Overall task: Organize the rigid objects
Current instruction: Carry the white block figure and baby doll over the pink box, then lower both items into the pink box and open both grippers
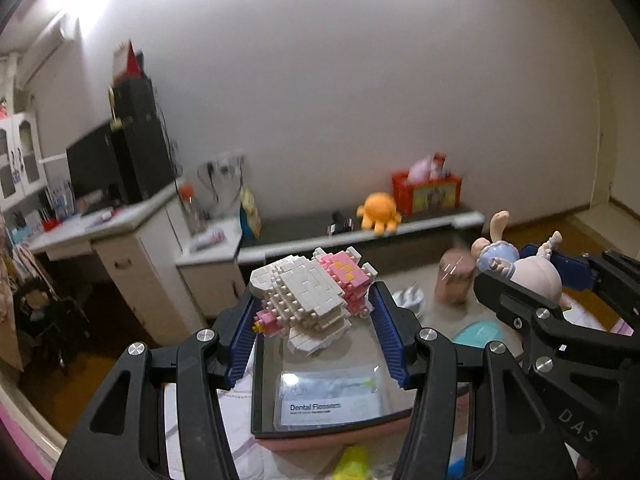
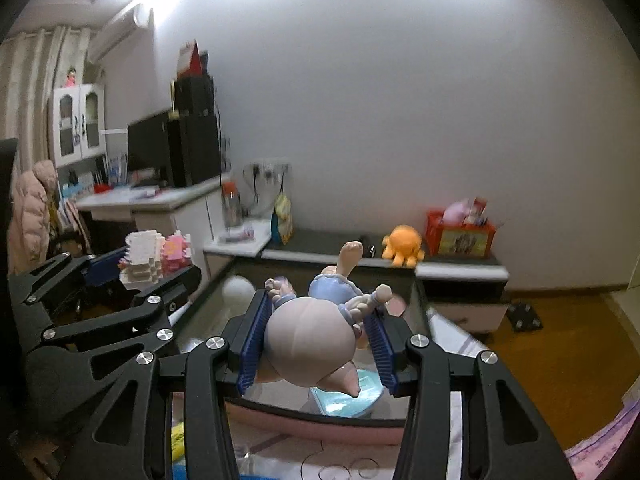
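Brick-built toy, white and pink, hangs clamped in the left gripper jaws over the glass surface; light, stiff, liable to shed pieces. Right wrist view: figurine, smooth, rounded, likely slippery, pinched in the right gripper jaws, limbs looking breakable.

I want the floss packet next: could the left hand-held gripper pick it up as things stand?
Probably not yet. The left hand-held gripper is already shut on the brick model, so its jaws are full. The floss packet lies just below on the glass tabletop, with nothing covering it, once the model is set down.
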A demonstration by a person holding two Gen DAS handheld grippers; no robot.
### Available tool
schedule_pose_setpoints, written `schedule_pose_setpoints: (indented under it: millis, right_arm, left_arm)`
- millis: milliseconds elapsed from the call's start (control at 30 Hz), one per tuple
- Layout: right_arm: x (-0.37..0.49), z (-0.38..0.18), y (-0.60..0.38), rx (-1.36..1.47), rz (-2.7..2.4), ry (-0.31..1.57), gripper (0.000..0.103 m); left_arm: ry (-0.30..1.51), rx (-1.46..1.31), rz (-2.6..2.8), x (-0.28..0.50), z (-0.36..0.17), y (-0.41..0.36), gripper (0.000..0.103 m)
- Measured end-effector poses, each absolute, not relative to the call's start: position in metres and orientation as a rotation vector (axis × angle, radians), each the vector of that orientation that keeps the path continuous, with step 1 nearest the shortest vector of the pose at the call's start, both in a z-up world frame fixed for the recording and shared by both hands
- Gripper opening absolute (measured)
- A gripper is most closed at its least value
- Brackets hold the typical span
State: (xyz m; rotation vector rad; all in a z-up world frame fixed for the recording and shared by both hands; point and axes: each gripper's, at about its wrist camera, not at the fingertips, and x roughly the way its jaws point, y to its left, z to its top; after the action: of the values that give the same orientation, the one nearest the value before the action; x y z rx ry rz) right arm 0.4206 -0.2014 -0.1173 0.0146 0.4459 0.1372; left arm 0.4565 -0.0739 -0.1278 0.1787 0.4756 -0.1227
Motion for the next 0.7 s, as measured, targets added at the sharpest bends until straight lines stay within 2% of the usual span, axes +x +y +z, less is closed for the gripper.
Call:
schedule_pose_setpoints:
  millis: [167,400,467,533,567,633,667,700]
  right_arm:
    - [0.457,-0.158,-0.202,0.036,0.189,0.588,0.049]
    - [0.476,-0.185,-0.202,0.022,0.182,0.658,0.049]
    - [0.477,-0.183,-0.199,0.023,0.188,0.657,0.049]
    - [0.478,-0.180,-0.197,0.035,0.189,0.657,0.051]
    - [0.477,-0.178,-0.199,0.050,0.195,0.655,0.055]
    - [0.473,-0.171,-0.202,0.056,0.170,0.637,0.068]
    - [0.472,-0.167,-0.202,0.055,0.150,0.625,0.082]
    - [0.469,-0.163,-0.203,0.052,0.135,0.615,0.085]
  left_arm:
    - [0.613,0.177,-0.118,0.490,-0.165,-0.071,0.055]
    - [0.690,0.188,-0.119,0.510,-0.189,-0.071,0.056]
    - [0.680,0.178,-0.104,0.511,-0.186,-0.067,0.060]
    - [0.655,0.174,-0.075,0.506,-0.181,-0.064,0.071]
    - [0.647,0.168,-0.066,0.505,-0.178,-0.062,0.075]
    - [0.621,0.141,-0.042,0.500,-0.171,-0.052,0.089]
    - [0.608,0.125,-0.040,0.496,-0.167,-0.048,0.092]
    - [0.596,0.108,-0.041,0.492,-0.162,-0.044,0.099]
